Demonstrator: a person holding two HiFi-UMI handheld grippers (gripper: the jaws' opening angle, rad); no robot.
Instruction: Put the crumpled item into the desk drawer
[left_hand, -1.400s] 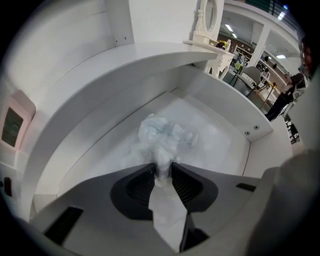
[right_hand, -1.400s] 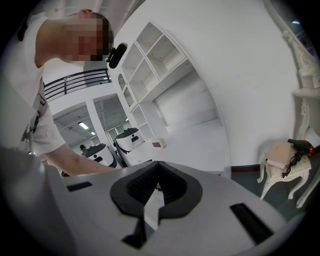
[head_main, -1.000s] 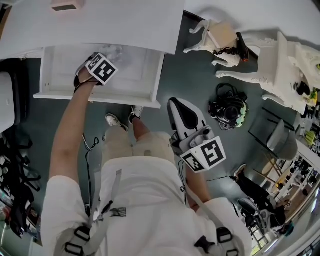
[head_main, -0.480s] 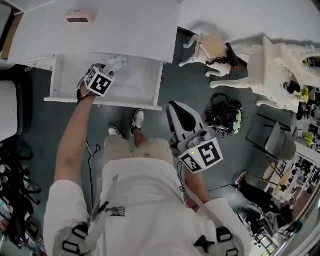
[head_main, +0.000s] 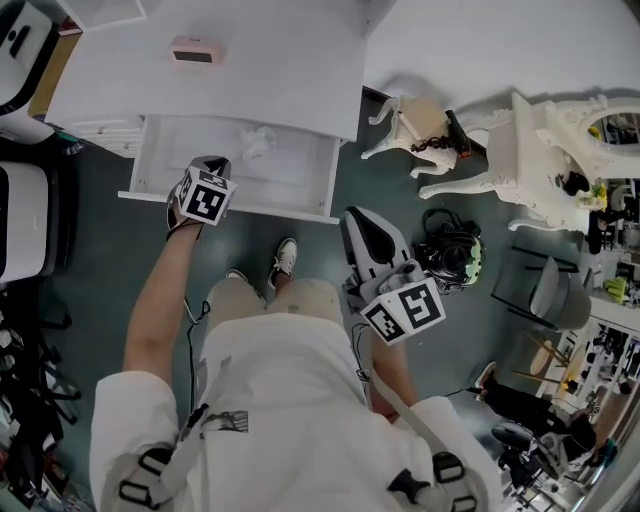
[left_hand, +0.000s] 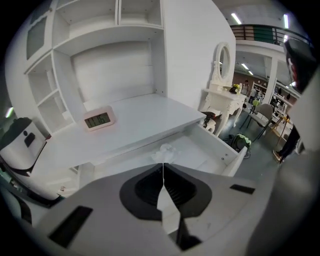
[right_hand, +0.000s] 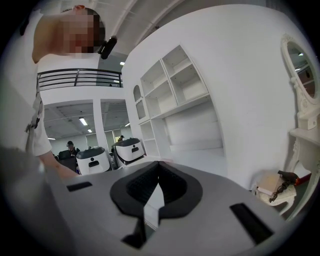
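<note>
Head view looks steeply down; left gripper view, nearer, shares its open white drawer (head_main: 300, 168); right gripper view faces level.

The left gripper (left_hand: 163, 169) has just been closing, and its jaws now meet tip to tip with nothing between them. Just beyond the tips, the white crumpled item (left_hand: 165, 151) lies in the open drawer (left_hand: 220, 150), apart from the jaws. Over the drawer spreads the white desk top (left_hand: 145, 122), where a small digital clock (left_hand: 98, 119) sits beyond the jaws and to their left. Farther off, to the jaws' right, stands a white vanity (left_hand: 222, 100) with an oval mirror.
</note>
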